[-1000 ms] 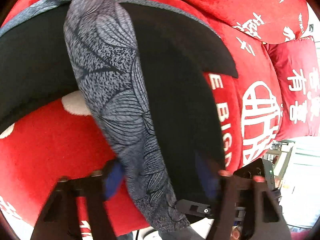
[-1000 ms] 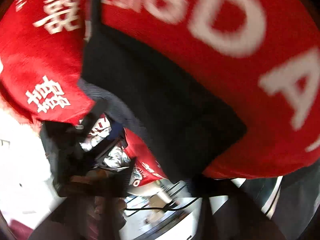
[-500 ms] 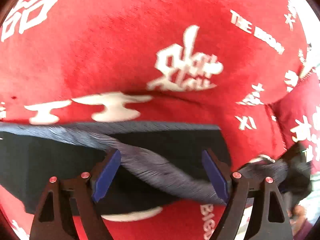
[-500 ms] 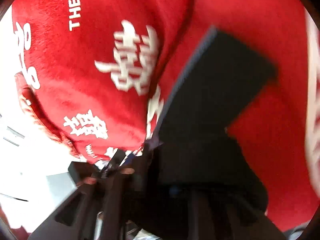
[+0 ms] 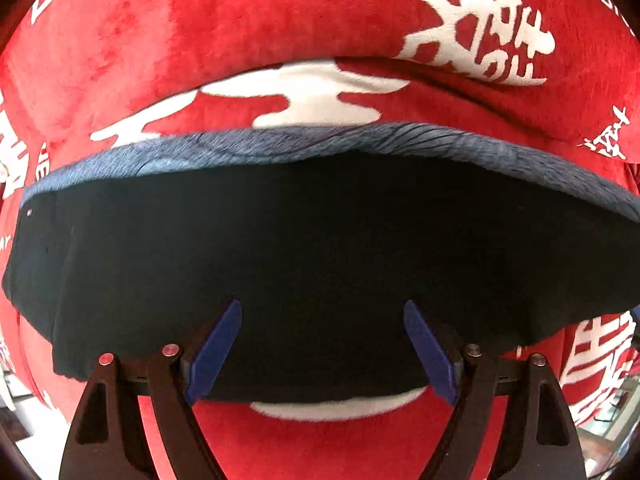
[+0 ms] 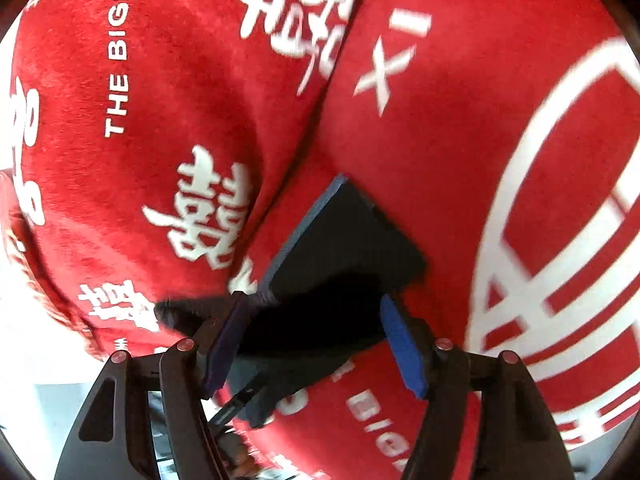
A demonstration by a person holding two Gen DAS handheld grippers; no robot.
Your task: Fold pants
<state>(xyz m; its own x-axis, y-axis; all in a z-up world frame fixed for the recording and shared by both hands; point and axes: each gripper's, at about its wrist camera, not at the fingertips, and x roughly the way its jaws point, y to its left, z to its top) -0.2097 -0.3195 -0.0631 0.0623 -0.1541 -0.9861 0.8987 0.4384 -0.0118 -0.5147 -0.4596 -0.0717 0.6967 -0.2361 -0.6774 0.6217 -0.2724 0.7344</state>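
Pants [image 5: 320,264]: as they lie folded flat on the red sofa cover [image 5: 200,32], you square the edges.
Left gripper [image 5: 320,352]: fingers spread, empty above the fold.
Right gripper [image 6: 316,344]: jaws just opening, nothing pinched; you withdraw without snagging.

The pants [image 5: 320,248] under my left tool [image 5: 322,350] are matt black cloth, with a blue-grey, finely lined woven edge. They lie on a sofa cover [image 5: 200,40] of red plush, short-napped and velvety, printed white. My tool's arms look like matt black plastic with small shiny metal rivets; its pads [image 5: 214,350] are dull blue, rubbery.
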